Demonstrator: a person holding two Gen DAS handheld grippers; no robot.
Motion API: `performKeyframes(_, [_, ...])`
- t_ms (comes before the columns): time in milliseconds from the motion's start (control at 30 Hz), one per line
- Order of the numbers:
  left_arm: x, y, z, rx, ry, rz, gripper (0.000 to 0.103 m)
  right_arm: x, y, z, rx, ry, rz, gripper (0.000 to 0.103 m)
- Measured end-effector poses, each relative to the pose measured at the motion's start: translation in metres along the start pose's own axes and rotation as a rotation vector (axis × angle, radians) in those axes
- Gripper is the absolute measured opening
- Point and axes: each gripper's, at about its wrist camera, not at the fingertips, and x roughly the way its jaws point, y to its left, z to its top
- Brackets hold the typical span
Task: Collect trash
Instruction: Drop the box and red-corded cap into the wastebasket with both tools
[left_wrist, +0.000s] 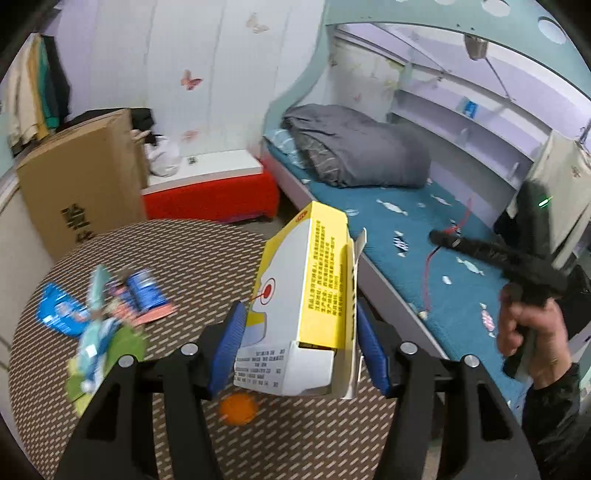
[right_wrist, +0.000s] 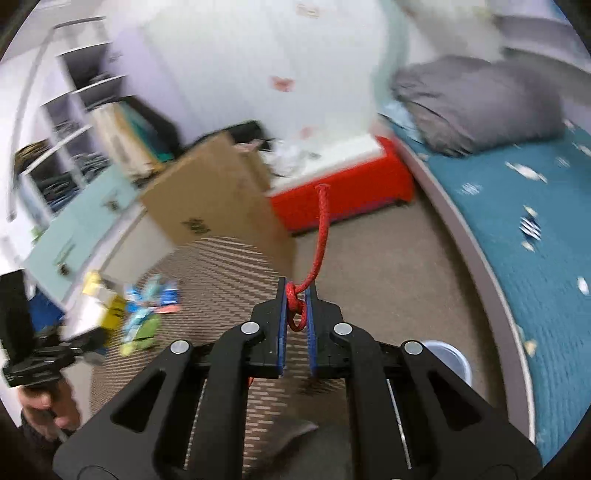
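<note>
The left tool clamps a yellow-and-white carton above the round woven rug, wrappers scattered at its left. The right tool pinches a knotted red cord beside the bed.

black gripper, blue pads, dark sleeve

Right-wrist view blurred: wrappers unidentifiable. White tub half hidden behind tongs. Carton print illegible.
</note>
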Motion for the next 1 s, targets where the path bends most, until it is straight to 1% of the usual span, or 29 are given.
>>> performKeyframes(100, [0.022,-0.019,0.009,0.018,0.022,-0.028,0.059,0.021,-0.044,-0.011,0.089,0.058,-0.065,0.009])
performKeyframes(200, [0.052,-0.042,0.015,0.036,0.063,-0.059,0.059,0.053,-0.087,-0.029,0.17,0.133,-0.119,0.009])
performKeyframes(233, [0.059,-0.047,0.015,0.04,0.072,-0.063,0.059,0.07,-0.104,-0.039,0.204,0.172,-0.134,0.009])
performKeyframes(267, [0.067,-0.052,0.017,0.044,0.084,-0.069,0.059,0.077,-0.115,-0.047,0.224,0.193,-0.146,0.013])
performKeyframes(300, [0.075,-0.058,0.018,0.05,0.096,-0.074,0.059,0.088,-0.126,-0.052,0.253,0.216,-0.164,0.013])
performKeyframes(333, [0.085,-0.065,0.019,0.062,0.109,-0.077,0.059,0.098,-0.14,-0.061,0.292,0.239,-0.182,0.017])
performKeyframes(367, [0.092,-0.07,0.019,0.07,0.119,-0.079,0.059,0.108,-0.151,-0.067,0.327,0.263,-0.191,0.048])
performKeyframes(400, [0.101,-0.076,0.02,0.076,0.132,-0.084,0.059,0.114,-0.162,-0.073,0.359,0.282,-0.201,0.071])
performKeyframes(433, [0.11,-0.081,0.02,0.082,0.146,-0.088,0.059,0.12,-0.171,-0.08,0.388,0.292,-0.22,0.085])
performKeyframes(467, [0.118,-0.087,0.02,0.088,0.158,-0.09,0.059,0.123,-0.177,-0.085,0.406,0.289,-0.222,0.085])
performKeyframes(533, [0.135,-0.096,0.02,0.097,0.182,-0.096,0.059,0.122,-0.188,-0.094,0.457,0.284,-0.197,0.085])
performKeyframes(600, [0.15,-0.104,0.018,0.105,0.208,-0.101,0.059,0.115,-0.193,-0.097,0.482,0.255,-0.184,0.085])
performKeyframes(700, [0.172,-0.115,0.014,0.119,0.249,-0.111,0.059,0.095,-0.2,-0.095,0.504,0.201,-0.182,0.085])
performKeyframes(800, [0.193,-0.127,0.013,0.134,0.281,-0.116,0.059,0.066,-0.201,-0.09,0.519,0.128,-0.19,0.085])
performKeyframes(933, [0.225,-0.144,0.008,0.152,0.338,-0.13,0.06,0.031,-0.202,-0.079,0.511,0.041,-0.21,0.087])
performKeyframes(1000, [0.239,-0.152,0.006,0.169,0.372,-0.138,0.06,0.019,-0.202,-0.077,0.505,0.017,-0.217,0.087])
